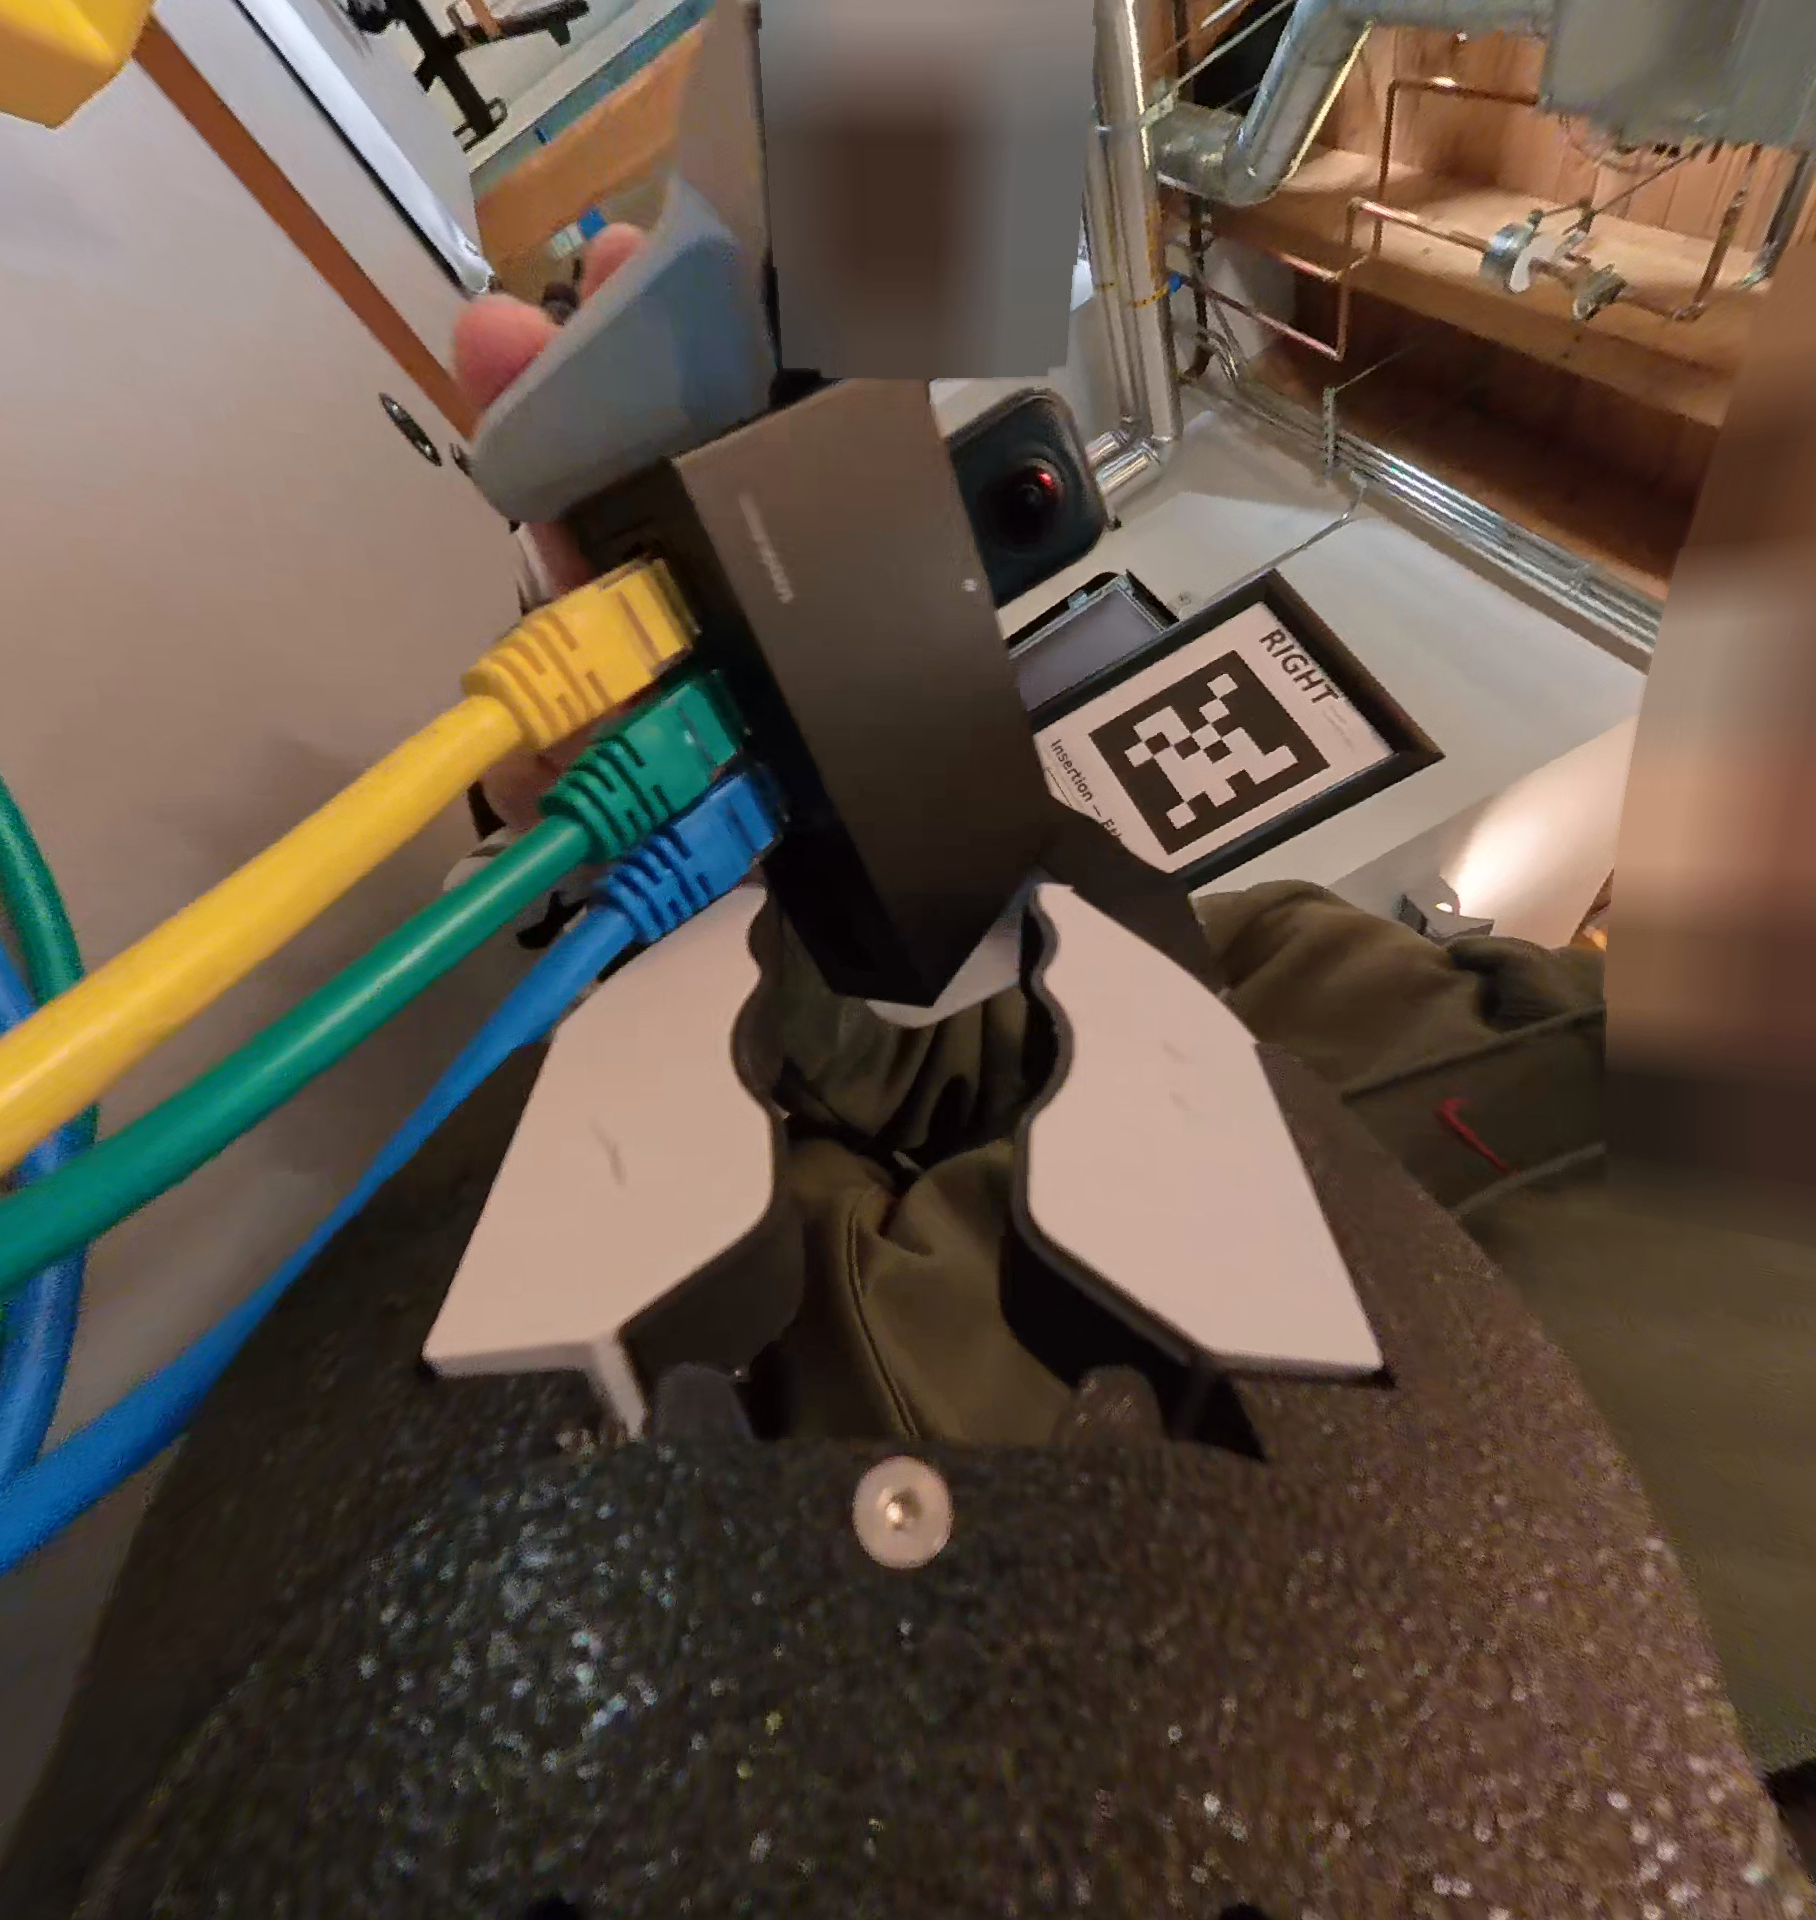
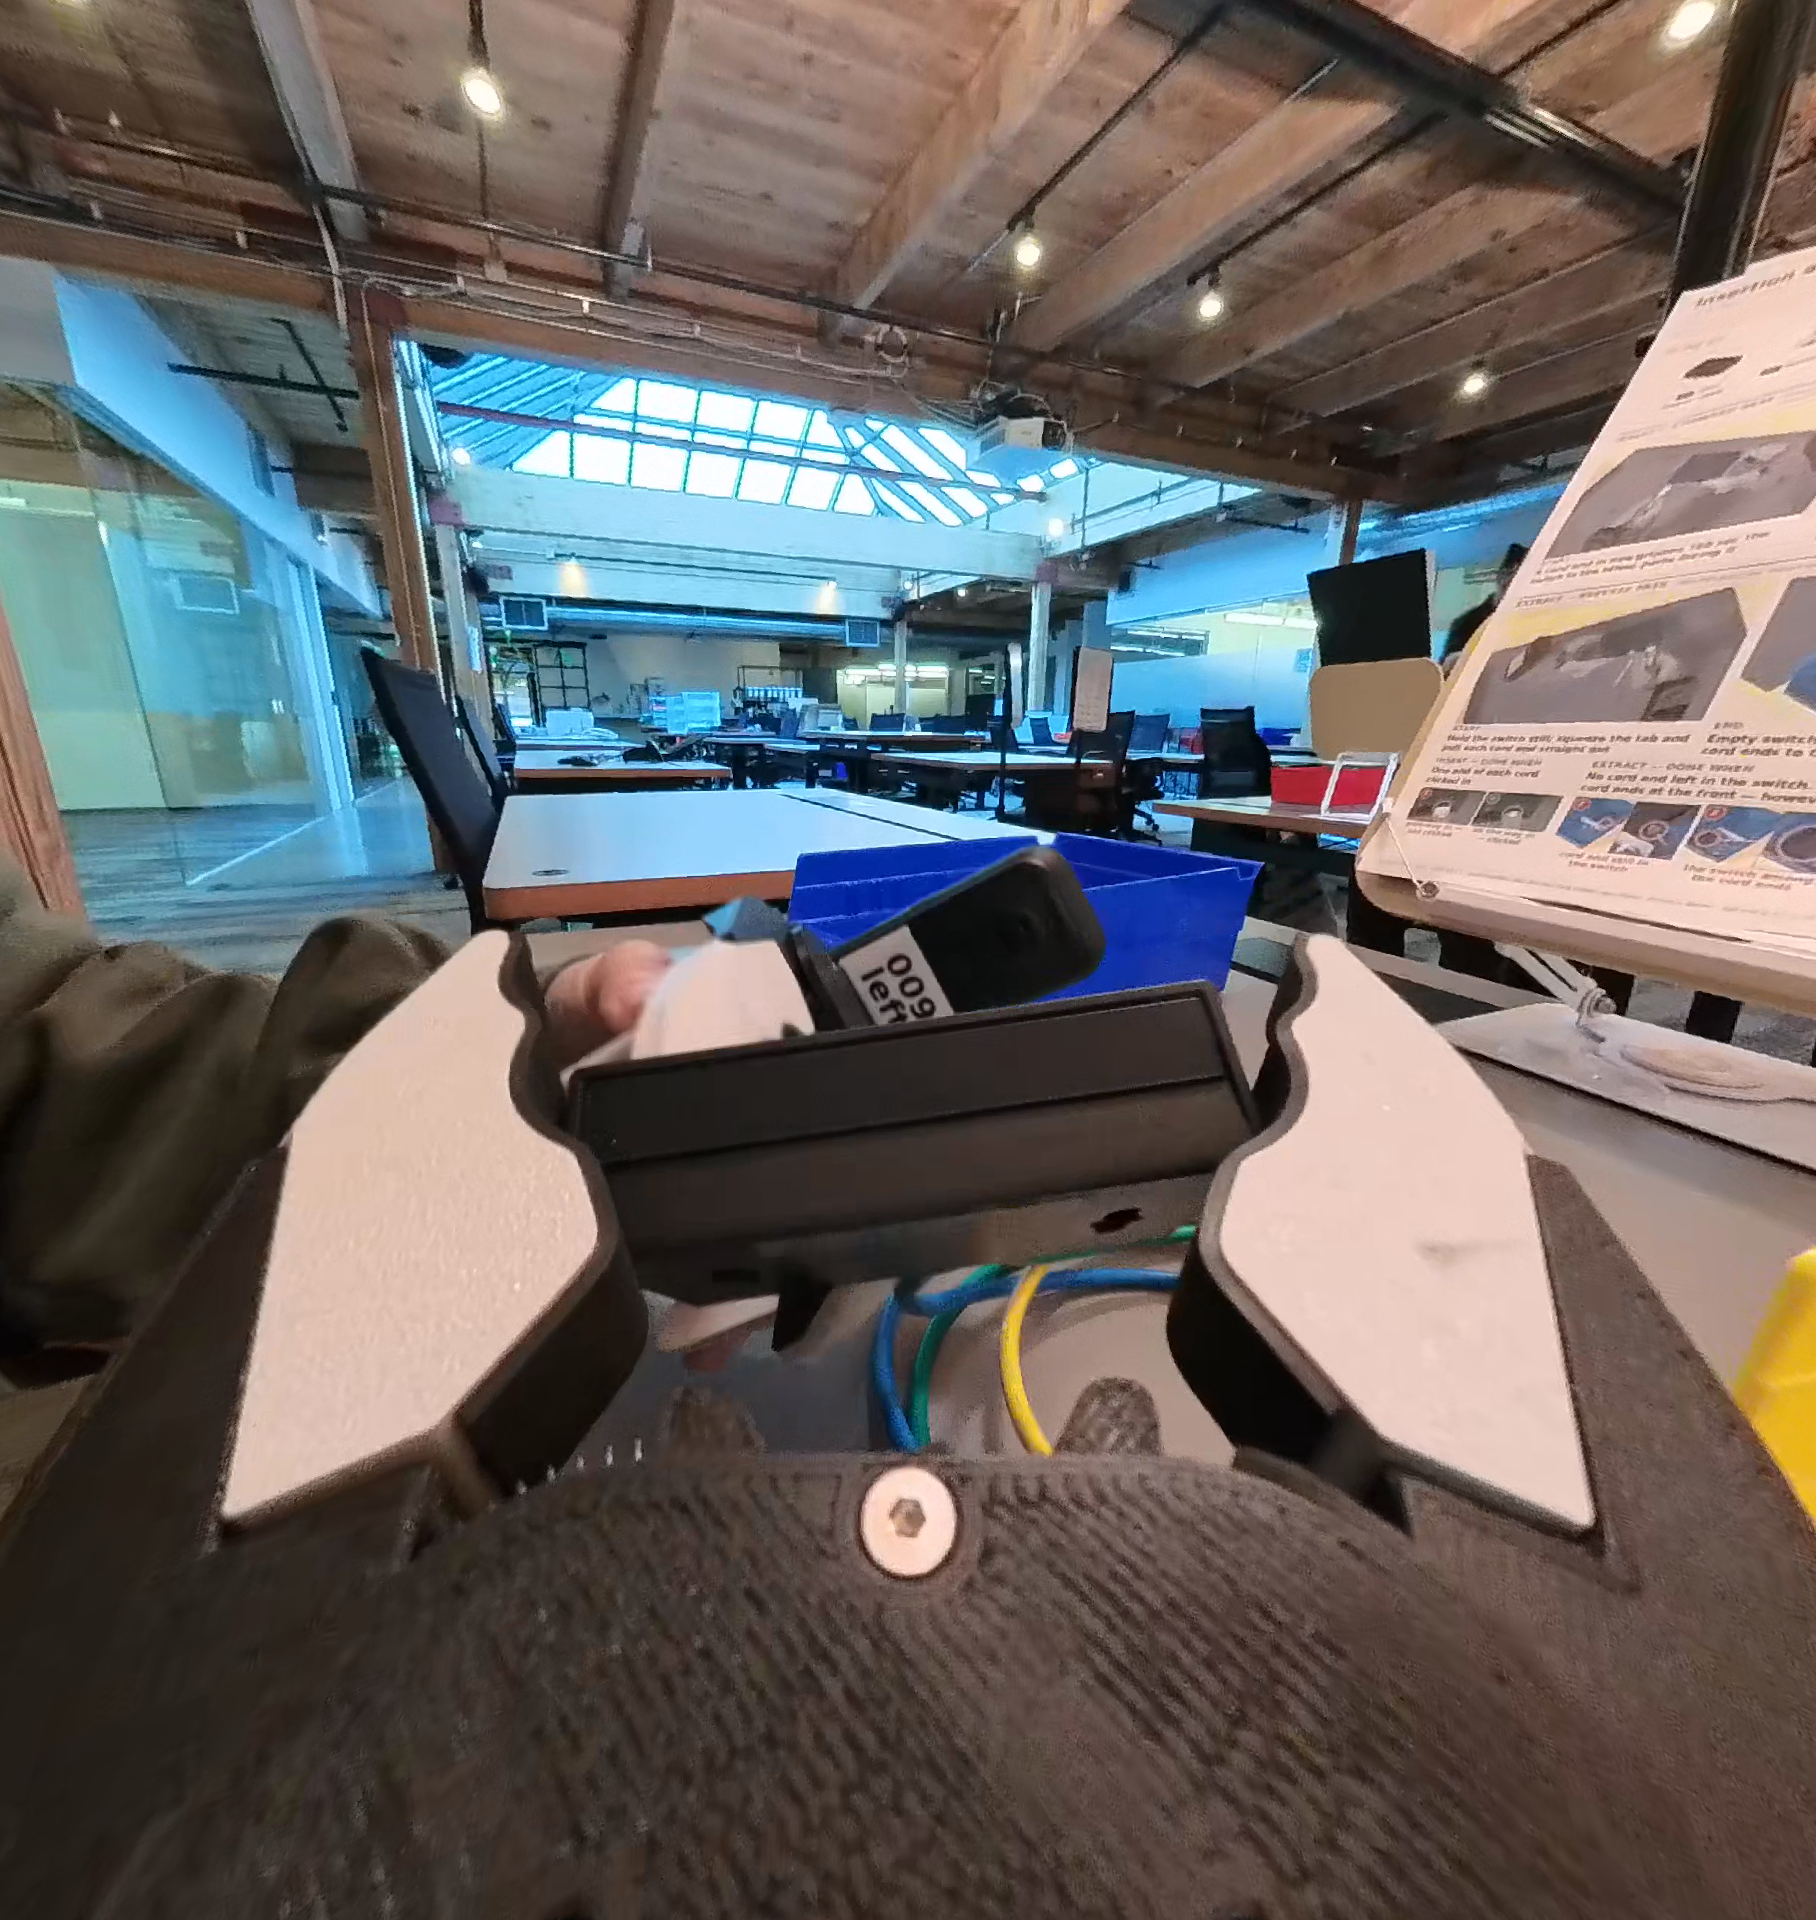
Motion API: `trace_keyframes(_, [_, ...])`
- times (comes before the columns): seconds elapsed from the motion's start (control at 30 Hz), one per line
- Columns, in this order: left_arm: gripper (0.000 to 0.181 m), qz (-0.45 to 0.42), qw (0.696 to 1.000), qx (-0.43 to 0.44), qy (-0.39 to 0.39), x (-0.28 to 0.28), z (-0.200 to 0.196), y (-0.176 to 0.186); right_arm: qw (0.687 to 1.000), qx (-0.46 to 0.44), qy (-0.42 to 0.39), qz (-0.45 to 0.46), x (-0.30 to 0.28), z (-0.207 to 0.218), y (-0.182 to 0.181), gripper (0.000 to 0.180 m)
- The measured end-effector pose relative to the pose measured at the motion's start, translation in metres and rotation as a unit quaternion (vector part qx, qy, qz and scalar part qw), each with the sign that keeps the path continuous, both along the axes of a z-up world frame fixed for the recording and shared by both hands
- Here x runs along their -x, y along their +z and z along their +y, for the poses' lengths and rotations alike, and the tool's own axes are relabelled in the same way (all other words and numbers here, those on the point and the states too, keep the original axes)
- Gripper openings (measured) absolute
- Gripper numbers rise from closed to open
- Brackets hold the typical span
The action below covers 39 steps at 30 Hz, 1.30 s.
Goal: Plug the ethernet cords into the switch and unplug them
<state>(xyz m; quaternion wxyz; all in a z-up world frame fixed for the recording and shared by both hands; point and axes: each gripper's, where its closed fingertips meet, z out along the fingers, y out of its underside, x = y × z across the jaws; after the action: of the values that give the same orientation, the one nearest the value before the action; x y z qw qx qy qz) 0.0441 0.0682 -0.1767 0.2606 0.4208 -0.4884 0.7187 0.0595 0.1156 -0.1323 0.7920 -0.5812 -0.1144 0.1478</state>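
Black rectangular plastic switch held up off the grey bench, shared between both tools. Right gripper has its jaws spread wide around the switch's two short ends; contact looks likely at both ends, firmness can't be confirmed. Left gripper has its jaws set narrow at one end corner of the switch; true pinch or mere touch can't be told from the left wrist view.

Three cords seated in the port face, side by side: yellow ethernet plug, green ethernet plug, blue ethernet plug. Cables trail away from the ports and down, looping on the bench under the switch in the right wrist view. A bare hand sits behind the switch on the right tool's grey handle.

Step, by judgement: plugging side looks finished for these three; unplugging comes next. Next move calls for one tool to hold the switch steady, the other to release, take one boot near the port, press the latch tab, pull straight out along the plug axis.

Orientation: long axis of the switch runs jaw to jaw across the right gripper, slightly tilted. Port face points away from the right camera, towards the left tool's side. Plugs stand square to the long axis.

Blue plastic bin near the far edge of the bench; instruction sheet on a stand at the right edge.
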Motion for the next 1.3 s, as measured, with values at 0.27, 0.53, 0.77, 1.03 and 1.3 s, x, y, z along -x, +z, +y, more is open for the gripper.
trace_keyframes(0.27, [0.037,0.013,0.998,-0.044,0.046,-0.008,0.01,-0.006,0.995,0.041,-0.062,-0.073,-0.013,0.004,-0.011,0.121])
trace_keyframes(0.53, [0.036,0.021,0.938,-0.294,0.182,-0.025,0.046,-0.037,0.949,0.248,-0.12,0.156,-0.057,0.017,-0.049,0.103])
trace_keyframes(0.77, [0.037,0.005,0.924,-0.328,0.195,-0.025,0.047,-0.034,0.925,0.261,0.019,0.277,-0.026,0.025,-0.059,0.034])
trace_keyframes(1.03, [0.039,-0.04,0.953,-0.278,0.112,-0.003,0.034,-0.012,0.914,0.254,0.012,0.316,-0.051,0.015,-0.05,0.03])
trace_keyframes(1.3, [0.034,-0.215,0.903,-0.313,0.201,0.02,0.056,0.067,0.889,0.234,0.044,0.39,-0.058,0.01,-0.045,0.03])
